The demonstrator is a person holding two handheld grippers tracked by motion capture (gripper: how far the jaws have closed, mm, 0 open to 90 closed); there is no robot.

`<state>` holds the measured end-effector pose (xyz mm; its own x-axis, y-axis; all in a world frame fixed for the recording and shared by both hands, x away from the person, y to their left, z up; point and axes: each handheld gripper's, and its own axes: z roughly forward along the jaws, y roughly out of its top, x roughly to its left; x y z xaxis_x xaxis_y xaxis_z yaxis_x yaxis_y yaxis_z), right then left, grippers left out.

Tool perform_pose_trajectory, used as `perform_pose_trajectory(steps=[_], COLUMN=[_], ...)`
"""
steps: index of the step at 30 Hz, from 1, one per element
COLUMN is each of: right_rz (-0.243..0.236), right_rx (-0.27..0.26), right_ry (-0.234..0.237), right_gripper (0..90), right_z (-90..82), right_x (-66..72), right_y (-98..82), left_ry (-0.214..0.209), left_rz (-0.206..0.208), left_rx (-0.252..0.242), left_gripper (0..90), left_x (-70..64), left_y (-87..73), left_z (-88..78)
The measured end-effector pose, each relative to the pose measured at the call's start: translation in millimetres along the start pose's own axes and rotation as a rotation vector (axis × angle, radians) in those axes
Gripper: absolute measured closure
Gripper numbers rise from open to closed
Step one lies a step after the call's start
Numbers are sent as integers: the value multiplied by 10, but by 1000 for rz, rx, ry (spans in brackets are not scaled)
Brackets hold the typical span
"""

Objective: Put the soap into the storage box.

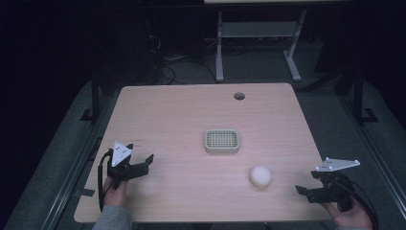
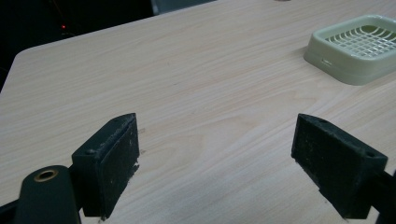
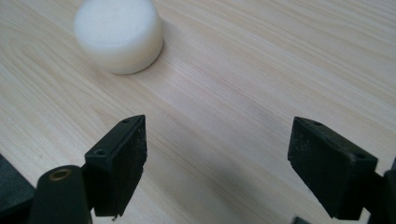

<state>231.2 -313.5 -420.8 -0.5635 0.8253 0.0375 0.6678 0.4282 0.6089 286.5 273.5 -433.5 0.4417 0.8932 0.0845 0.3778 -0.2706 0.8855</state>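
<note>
A pale green slotted dish (image 1: pixel 221 141) sits near the middle of the wooden table (image 1: pixel 182 110). A white round puck (image 1: pixel 261 176) lies in front of it, to the right. My left gripper (image 1: pixel 147 163) hovers at the front left, open and empty, jaws pointing right toward the dish. In the left gripper view the dish (image 2: pixel 348 72) is far off at the upper right of my left gripper (image 2: pixel 217 135). My right gripper (image 1: pixel 302 191) is at the front right corner, open and empty, jaws pointing left. The puck (image 3: pixel 119 35) lies ahead and left of my right gripper (image 3: pixel 217 135).
A round cable hole (image 1: pixel 239 96) sits near the table's far edge. Beyond the table stand the grey legs of another desk (image 1: pixel 219 52) and loose cables on the floor (image 1: pixel 167 67). The surroundings are dark.
</note>
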Motion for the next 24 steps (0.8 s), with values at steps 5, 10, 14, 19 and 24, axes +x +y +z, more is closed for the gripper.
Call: perform_pose_trajectory(steps=[5, 10, 14, 19, 24], right_rz=[-11, -42, -62, -98, -118], right_rx=[23, 28, 42, 51, 67], right_ry=[10, 17, 28, 43, 54], right_gripper=[183, 182, 179, 178, 178], right_z=[-14, -28, -16, 12, 44], right_x=[38, 71, 94, 142, 189], right_y=[58, 122, 188, 297, 387], left_ry=[2, 1, 1, 1, 2], left_rz=[3, 1, -3, -2, -5], left_rx=[-2, -4, -8, -10, -11], left_gripper=[148, 148, 148, 148, 148], left_x=[-6, -2, 1, 0, 6], left_y=[6, 6, 6, 9, 8], left_z=[-6, -7, -10, -11, -14])
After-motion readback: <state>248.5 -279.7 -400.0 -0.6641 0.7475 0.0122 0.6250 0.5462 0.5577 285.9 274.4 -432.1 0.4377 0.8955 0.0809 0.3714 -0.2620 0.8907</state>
